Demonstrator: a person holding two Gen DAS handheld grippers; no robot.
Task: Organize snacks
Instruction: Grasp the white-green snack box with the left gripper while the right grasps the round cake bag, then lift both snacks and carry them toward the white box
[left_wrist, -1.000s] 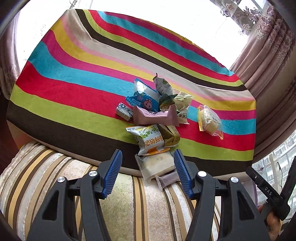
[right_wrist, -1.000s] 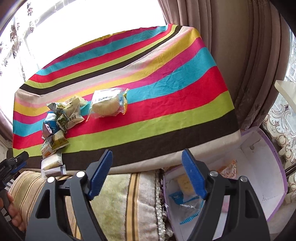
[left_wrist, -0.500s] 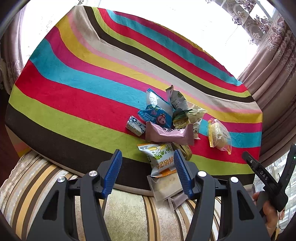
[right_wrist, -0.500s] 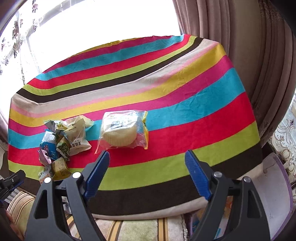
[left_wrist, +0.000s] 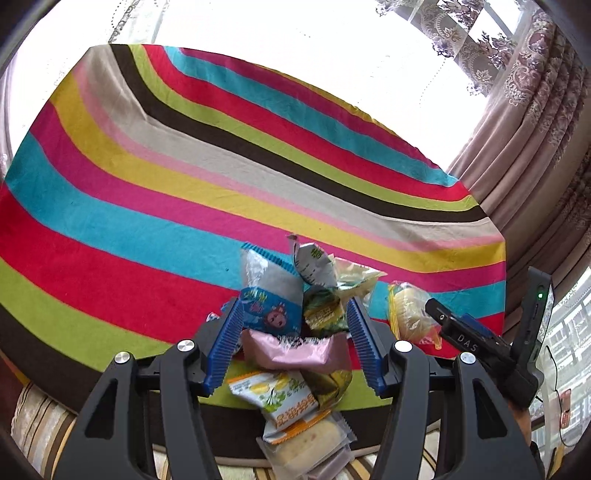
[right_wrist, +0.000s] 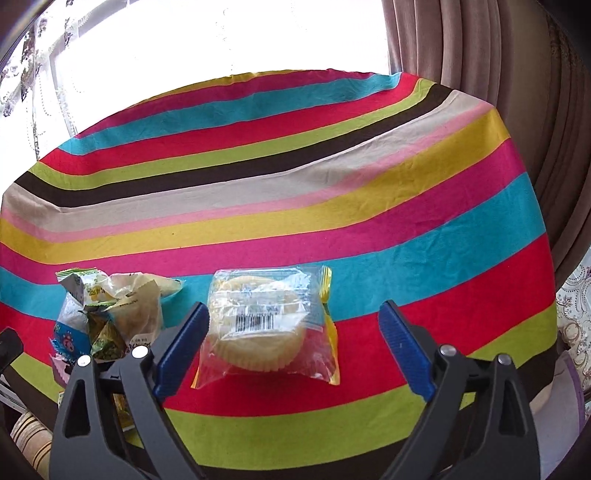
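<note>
A pile of snack packets lies on the striped tablecloth (left_wrist: 147, 206). My left gripper (left_wrist: 293, 347) is open, its fingers either side of a pink wrapper (left_wrist: 295, 352) and below a blue cartoon packet (left_wrist: 271, 306). A yellow-green packet (left_wrist: 284, 400) and a clear-wrapped bar (left_wrist: 306, 446) lie nearer the edge. My right gripper (right_wrist: 291, 347) is open over a clear-wrapped sponge cake (right_wrist: 258, 328); the left finger is next to the wrapper. The cake also shows in the left wrist view (left_wrist: 408, 312), beside the right gripper's body.
The pile shows left of the cake in the right wrist view (right_wrist: 107, 314). Curtains (right_wrist: 498, 92) hang right of the table. A striped sofa cushion (left_wrist: 33, 417) lies below the table's near edge. The window behind is bright.
Both grippers have moved forward over the table. The left now straddles the pile's pink wrapper; the right has closed in on the sponge cake. The white box has left the right view.
</note>
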